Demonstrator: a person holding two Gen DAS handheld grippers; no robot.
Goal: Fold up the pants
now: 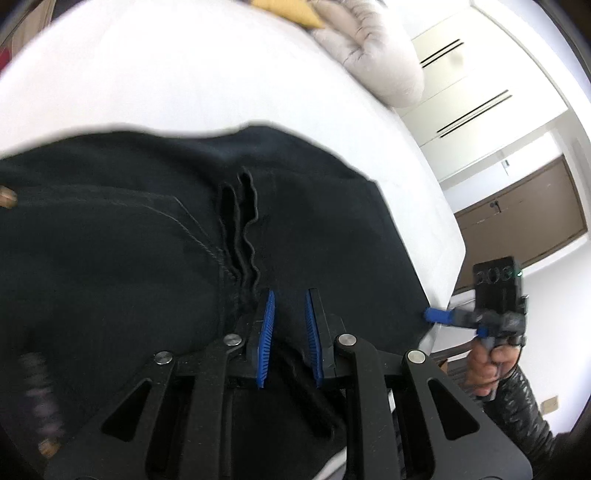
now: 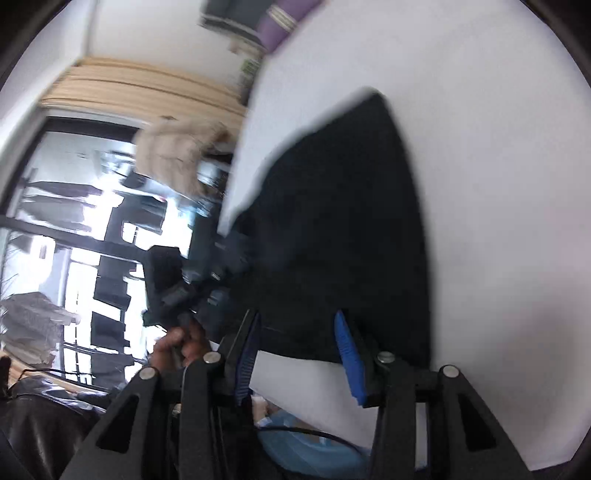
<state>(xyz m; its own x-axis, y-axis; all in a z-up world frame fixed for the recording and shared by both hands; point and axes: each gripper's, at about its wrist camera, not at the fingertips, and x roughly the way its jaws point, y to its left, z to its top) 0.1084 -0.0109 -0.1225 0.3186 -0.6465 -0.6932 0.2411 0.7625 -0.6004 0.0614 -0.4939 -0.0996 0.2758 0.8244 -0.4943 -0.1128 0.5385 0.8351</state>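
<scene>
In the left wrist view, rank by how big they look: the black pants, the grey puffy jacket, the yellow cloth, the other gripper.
1. black pants, though nearness to the camera inflates them
2. grey puffy jacket
3. right gripper and yellow cloth: too similar to rank; the cloth is cut off by the frame edge

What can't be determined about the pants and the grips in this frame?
- Left wrist view: whether the left gripper pinches the pants; black fabric on black hides it.
- Left wrist view: the right gripper is small at the bed edge; its opening is unreadable.
- Right wrist view: motion blur smears the pants' outline; folds are unreadable.
</scene>
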